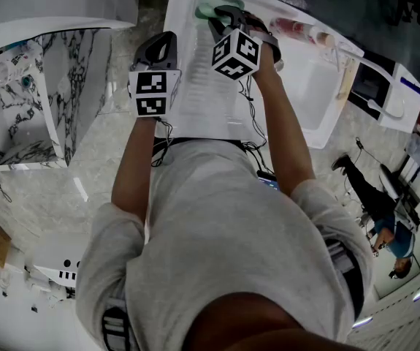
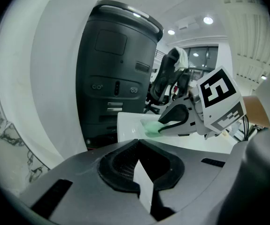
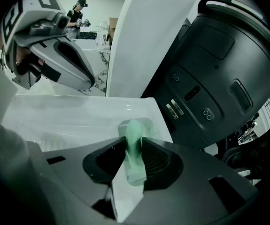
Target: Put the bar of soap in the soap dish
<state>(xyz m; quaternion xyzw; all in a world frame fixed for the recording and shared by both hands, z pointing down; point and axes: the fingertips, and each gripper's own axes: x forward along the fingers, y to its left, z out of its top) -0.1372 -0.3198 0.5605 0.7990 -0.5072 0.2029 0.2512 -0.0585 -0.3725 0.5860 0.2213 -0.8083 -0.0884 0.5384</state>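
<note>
**Right tool [image 1: 220, 17] clamped on the bar of soap [image 3: 135, 149]**

You hold it on edge over the soap dish [image 3: 150, 127] at the corner of the white sink [image 1: 195, 93]. Your left tool [image 2: 137, 142], jaws together and empty, hovers alongside; both forearms reach forward.

The bar of soap [image 3: 135, 168] between my right gripper's [image 3: 134, 144] ribbed black rubber pads [image 3: 156, 158] looks waxy, pale green and half see-through. The soap dish [image 3: 150, 125] beyond it at twelve o'clock is cloudy green plastic. The gripper's shell is matt grey plastic. The sink [image 3: 78, 116] is glossy white, and the machine [image 3: 219, 78] at two o'clock is smooth dark plastic.
</note>
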